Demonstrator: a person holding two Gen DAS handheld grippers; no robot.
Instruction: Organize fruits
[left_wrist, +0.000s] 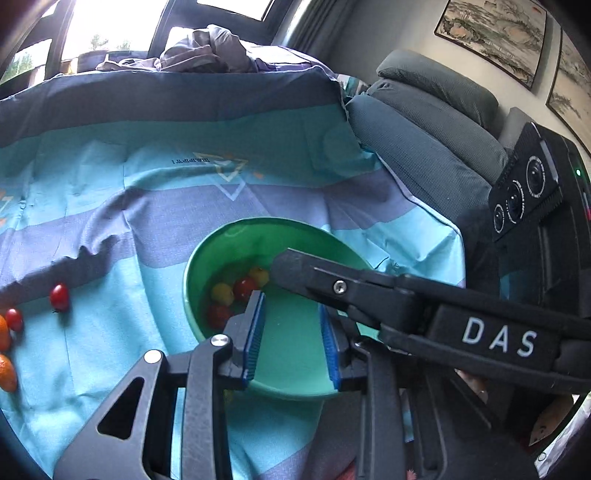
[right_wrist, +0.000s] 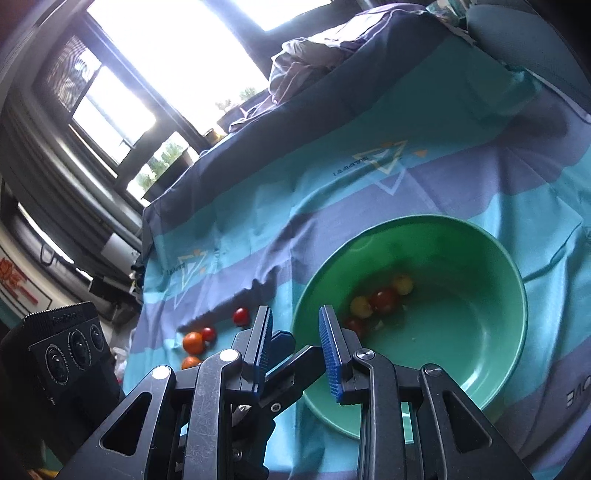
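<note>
A: What's nearest?
B: The left gripper (left_wrist: 291, 339) is hovering over the green bowl's (left_wrist: 207, 254) near rim, jaws apart, gripping nothing. The right gripper (right_wrist: 295, 354) is gaping empty too, at the bowl's left rim.
A: And the fruit?
B: Red and yellow tomatoes (right_wrist: 382, 299) are sitting inside, beyond the fingertips. Loose ones (right_wrist: 241, 316) are lying toward the striped cloth's (right_wrist: 424, 184) left edge; open cloth is stretching beyond.

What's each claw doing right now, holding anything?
Left claw: open, nothing between its pads, over the green bowl.
Right claw: open by a narrow gap, holding nothing.
</note>
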